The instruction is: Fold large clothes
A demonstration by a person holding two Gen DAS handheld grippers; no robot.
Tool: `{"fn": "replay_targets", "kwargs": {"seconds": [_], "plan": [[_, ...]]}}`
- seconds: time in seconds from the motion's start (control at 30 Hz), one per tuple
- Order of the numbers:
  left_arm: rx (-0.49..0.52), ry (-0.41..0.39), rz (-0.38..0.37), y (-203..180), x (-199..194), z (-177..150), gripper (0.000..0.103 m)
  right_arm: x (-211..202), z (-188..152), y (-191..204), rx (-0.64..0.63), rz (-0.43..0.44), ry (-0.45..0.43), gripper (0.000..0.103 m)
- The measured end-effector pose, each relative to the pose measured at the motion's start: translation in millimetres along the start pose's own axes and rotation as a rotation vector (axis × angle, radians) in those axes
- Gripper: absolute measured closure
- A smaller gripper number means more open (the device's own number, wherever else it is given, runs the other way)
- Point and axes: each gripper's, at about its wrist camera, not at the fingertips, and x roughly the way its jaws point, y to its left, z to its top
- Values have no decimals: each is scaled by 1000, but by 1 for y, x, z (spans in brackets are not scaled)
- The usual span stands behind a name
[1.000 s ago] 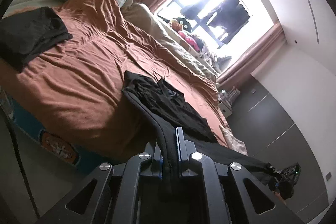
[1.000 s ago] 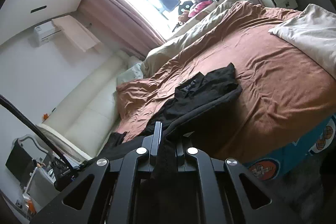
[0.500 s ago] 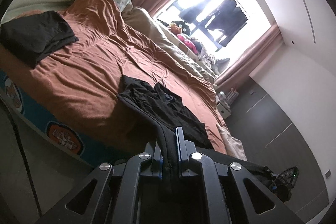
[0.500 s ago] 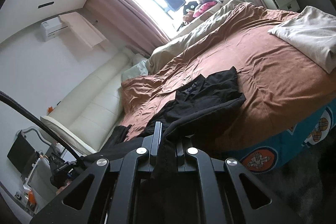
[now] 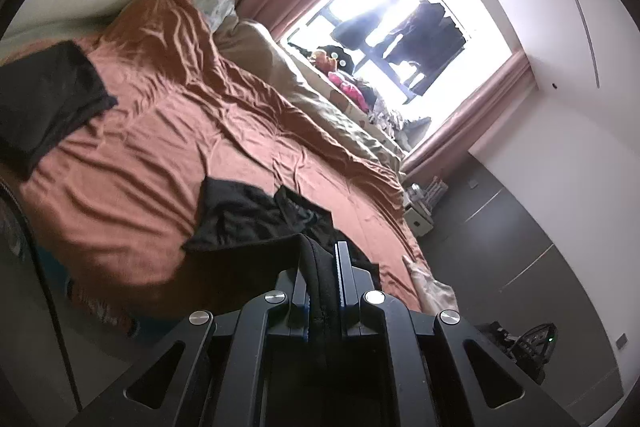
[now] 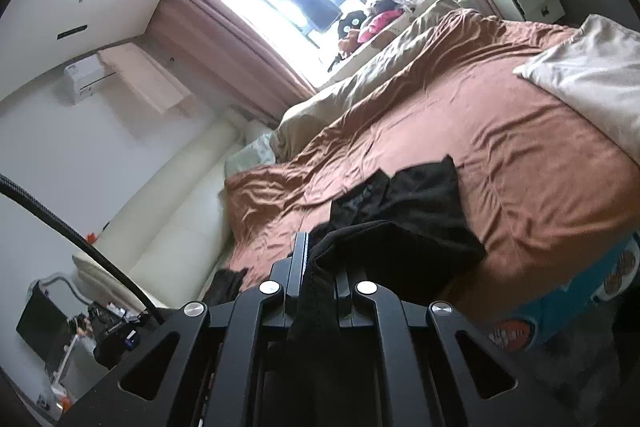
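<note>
My left claw (image 5: pixel 323 263) is clenched on a bunched edge of the black garment (image 5: pixel 256 215), and my right claw (image 6: pixel 320 267) grips another bunch of the same cloth. The rest of it lies ahead of both claws on the brown bedsheet (image 5: pixel 160 155), near the bed's close edge, crumpled where it meets the sheet. Judging by this, I am carrying the held edge forward over the part lying on the bed, partway through a fold.

To do this well, I should keep both claws level with each other and spread apart enough that the edge between them is taut, so the fold line comes out straight. I should lower the cloth gently onto the lying part and match edge to edge before I let go. The rumpled area ahead of my left claw looks likely to trap wrinkles, so a light pull toward me first may flatten it.

Another dark garment (image 5: pixel 44 107) lies far off to my left on the bed, well apart.
</note>
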Motion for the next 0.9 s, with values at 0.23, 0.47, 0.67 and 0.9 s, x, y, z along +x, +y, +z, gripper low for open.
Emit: {"fn": "replay_targets", "kwargs": {"seconds": [0.23, 0.47, 0.67, 0.9], "plan": [[-2, -22, 5, -8, 39, 46, 93, 45, 34, -3, 12, -7, -26, 96], [8, -13, 44, -6, 91, 79, 93, 103, 64, -13, 4, -42, -27, 96], [2, 14, 102, 17, 147, 95, 93, 158, 86, -26, 3, -75, -2, 96], [-54, 81, 162, 67, 219, 101, 93, 240, 106, -48, 12, -141, 48, 96]]}}
